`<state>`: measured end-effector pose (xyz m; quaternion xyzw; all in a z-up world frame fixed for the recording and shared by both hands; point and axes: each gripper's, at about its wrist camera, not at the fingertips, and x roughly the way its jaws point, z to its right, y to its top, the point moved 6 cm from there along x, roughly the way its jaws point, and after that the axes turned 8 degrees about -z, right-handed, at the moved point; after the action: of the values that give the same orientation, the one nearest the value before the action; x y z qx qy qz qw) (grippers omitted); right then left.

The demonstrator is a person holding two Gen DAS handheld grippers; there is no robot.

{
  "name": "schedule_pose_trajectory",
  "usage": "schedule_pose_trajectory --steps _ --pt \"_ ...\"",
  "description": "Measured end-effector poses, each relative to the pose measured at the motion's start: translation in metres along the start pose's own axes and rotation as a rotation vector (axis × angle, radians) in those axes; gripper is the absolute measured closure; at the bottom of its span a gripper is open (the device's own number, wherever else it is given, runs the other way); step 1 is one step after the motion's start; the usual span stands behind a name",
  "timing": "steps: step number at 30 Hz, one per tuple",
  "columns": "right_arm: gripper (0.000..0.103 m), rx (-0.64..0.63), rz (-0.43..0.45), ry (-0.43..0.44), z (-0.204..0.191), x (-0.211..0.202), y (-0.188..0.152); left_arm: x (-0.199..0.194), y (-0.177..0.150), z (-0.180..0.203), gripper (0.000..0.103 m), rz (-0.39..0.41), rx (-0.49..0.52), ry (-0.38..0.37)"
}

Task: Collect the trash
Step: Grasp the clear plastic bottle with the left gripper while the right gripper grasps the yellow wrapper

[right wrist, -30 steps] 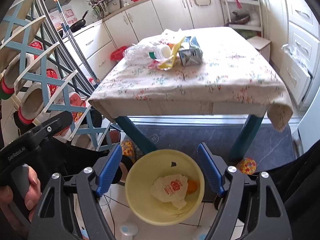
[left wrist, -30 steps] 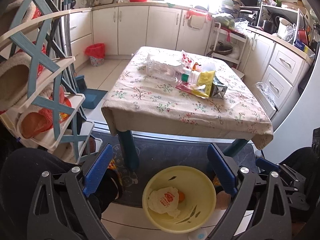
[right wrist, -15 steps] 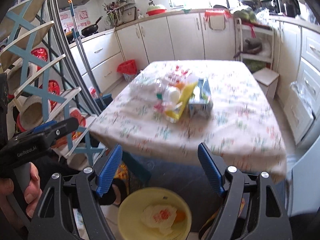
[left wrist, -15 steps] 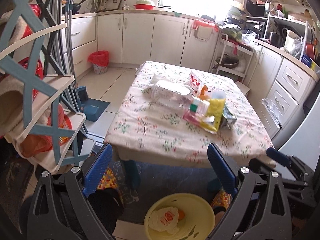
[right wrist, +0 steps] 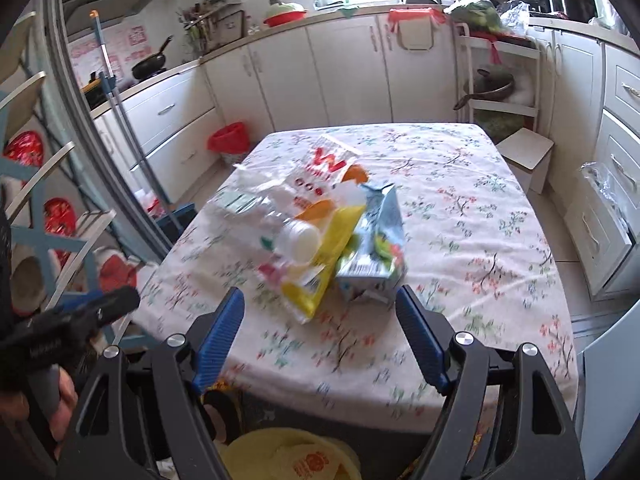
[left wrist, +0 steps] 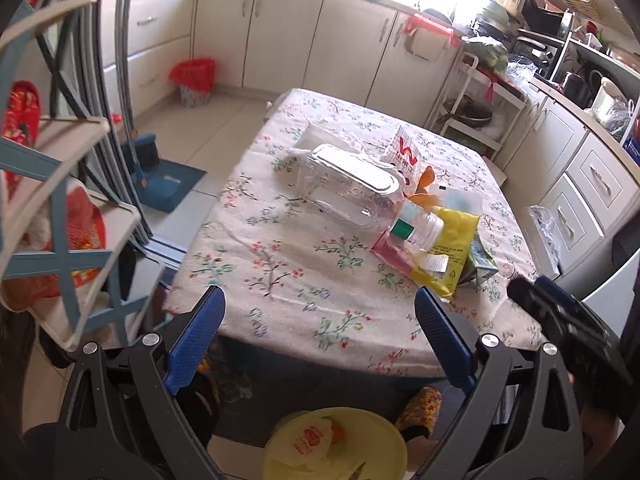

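A pile of trash lies on the floral table [left wrist: 280,280]: a clear plastic box [left wrist: 344,184], a small capped bottle [left wrist: 420,230], a yellow wrapper [left wrist: 452,256], a red-and-white bag [left wrist: 406,156] and a blue-green carton [right wrist: 376,252]. A yellow bin [left wrist: 336,444] with a crumpled wrapper stands on the floor below, also low in the right wrist view [right wrist: 288,460]. My left gripper [left wrist: 320,328] is open and empty over the table's near edge. My right gripper [right wrist: 320,328] is open and empty, just short of the carton.
A blue-and-cream rack [left wrist: 60,208] stands close on the left. White cabinets [right wrist: 320,68] line the back and right [left wrist: 580,184]. A red bin [left wrist: 196,80] sits on the floor by the cabinets. A metal trolley [right wrist: 500,84] stands at the back right.
Both grippers have risen and moved forward from over the yellow bin toward the table. The trash pile is now much nearer. Both stay open and empty.
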<state>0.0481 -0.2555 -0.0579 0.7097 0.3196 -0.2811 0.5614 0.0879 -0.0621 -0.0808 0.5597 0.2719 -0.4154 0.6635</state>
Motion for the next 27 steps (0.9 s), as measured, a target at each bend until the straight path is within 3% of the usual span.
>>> schedule_pose_trajectory --steps 6,12,15,17,19,27 --pt "0.032 0.023 -0.014 -0.03 0.017 0.029 0.035 0.028 0.022 0.023 0.011 -0.045 -0.026 -0.093" --pt "0.05 0.027 -0.094 -0.03 0.025 0.069 0.052 0.057 0.032 0.038 0.011 -0.09 -0.069 -0.117" --pt "0.064 0.013 -0.118 -0.025 0.024 0.08 0.054 0.067 0.035 0.042 0.011 -0.11 -0.089 -0.127" --pt "0.084 0.032 -0.118 0.003 0.026 0.08 0.056 0.072 0.04 0.044 0.011 -0.114 -0.105 -0.133" --pt "0.095 0.055 -0.126 0.035 0.028 0.082 0.059 0.078 0.047 0.047 0.011 -0.116 -0.132 -0.145" --pt "0.099 0.033 -0.115 0.147 0.02 0.067 0.055 0.109 0.065 0.041 0.011 -0.15 -0.254 -0.066"
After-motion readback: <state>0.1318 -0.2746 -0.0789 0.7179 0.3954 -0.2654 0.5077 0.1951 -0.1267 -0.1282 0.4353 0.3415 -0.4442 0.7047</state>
